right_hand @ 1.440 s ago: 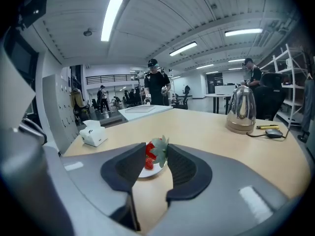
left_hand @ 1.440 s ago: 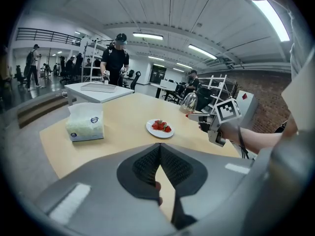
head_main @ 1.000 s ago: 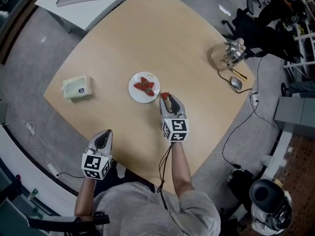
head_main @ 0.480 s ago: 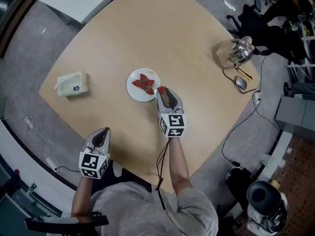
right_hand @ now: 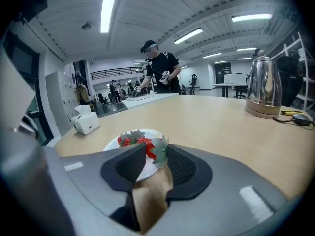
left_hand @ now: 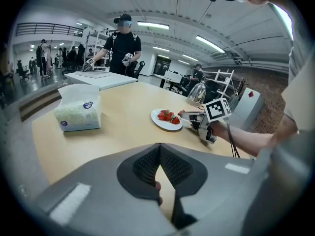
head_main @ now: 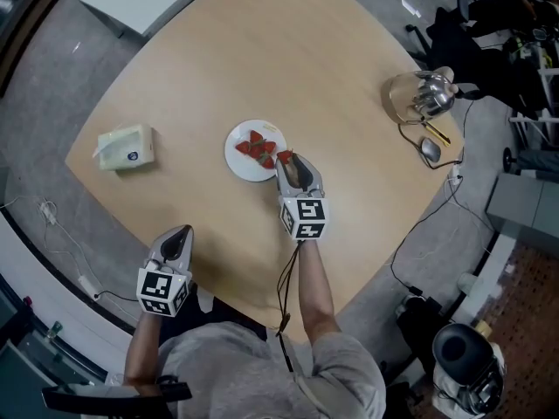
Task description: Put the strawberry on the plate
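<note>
Wide tabletop [head_main: 332, 85] gap between plate [head_main: 236, 164] and tissue box [head_main: 124, 147]; kettle [head_main: 425, 94] well apart at right edge.

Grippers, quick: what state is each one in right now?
Left gripper: shut, nothing between its jaws.
Right gripper: shut on a strawberry, held at the rim of the plate.

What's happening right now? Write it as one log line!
right gripper: shut on strawberry | position: at plate edge | left gripper: shut, empty | strawberry: not yet released
</note>
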Available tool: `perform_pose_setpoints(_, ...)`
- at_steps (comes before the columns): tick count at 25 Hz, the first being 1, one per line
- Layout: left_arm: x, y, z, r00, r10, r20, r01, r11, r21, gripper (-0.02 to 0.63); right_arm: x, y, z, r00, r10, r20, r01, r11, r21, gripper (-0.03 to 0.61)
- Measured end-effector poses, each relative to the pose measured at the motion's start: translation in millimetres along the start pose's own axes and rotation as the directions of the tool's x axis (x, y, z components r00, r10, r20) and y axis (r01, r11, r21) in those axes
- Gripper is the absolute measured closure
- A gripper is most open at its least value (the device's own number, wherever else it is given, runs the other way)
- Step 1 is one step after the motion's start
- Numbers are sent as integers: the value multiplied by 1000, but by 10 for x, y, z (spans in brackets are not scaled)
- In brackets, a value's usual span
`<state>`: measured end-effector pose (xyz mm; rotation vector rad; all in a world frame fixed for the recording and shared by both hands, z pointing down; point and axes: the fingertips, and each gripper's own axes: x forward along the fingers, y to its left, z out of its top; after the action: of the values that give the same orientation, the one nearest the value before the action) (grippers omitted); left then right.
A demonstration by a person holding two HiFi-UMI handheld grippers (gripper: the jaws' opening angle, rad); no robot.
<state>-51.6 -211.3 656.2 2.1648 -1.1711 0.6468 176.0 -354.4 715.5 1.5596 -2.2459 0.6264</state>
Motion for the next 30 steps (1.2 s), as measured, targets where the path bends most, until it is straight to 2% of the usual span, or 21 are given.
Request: perform_pose_setpoints(30, 42, 14, -21, 1000, -4, -9, 4, 1000, -16, 594, 98, 50, -57, 997, 13, -70, -17, 999, -49, 431)
